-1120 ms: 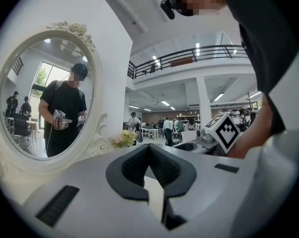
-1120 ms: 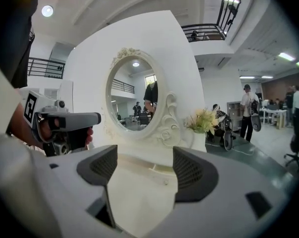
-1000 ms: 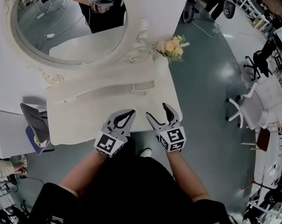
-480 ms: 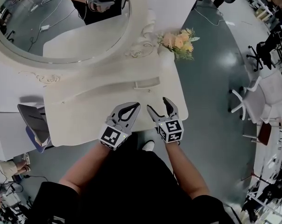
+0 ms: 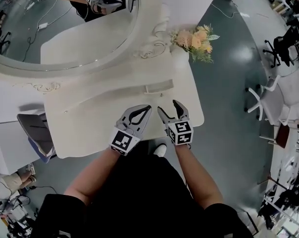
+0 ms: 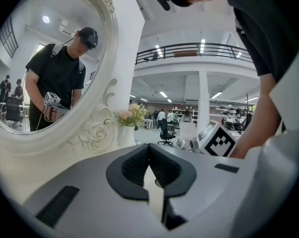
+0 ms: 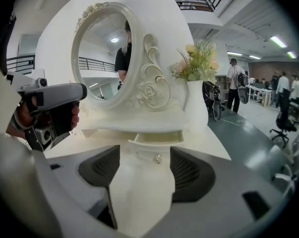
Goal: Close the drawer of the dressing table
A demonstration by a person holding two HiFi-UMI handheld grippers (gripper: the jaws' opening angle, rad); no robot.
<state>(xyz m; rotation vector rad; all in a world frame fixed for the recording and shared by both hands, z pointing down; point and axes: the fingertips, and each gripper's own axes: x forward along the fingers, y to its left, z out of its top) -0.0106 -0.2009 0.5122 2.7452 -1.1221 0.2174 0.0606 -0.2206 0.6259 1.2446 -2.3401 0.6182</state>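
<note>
The half-open drawer (image 5: 157, 88) juts from the bench's (image 5: 85, 133) raised tier straight ahead of your right gripper (image 5: 169, 109), its knobbed front lying crosswise beyond wide, empty jaws now closing slightly, while your left gripper (image 5: 148, 108), jaws together on nothing, sits just beside it.

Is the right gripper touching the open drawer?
Apart. The head view shows bare tabletop between the right gripper and the drawer. Its closing fingers hold nothing.

Matt cream dressing table (image 5: 90, 128); glossy grey-green floor (image 5: 228, 83)
</note>
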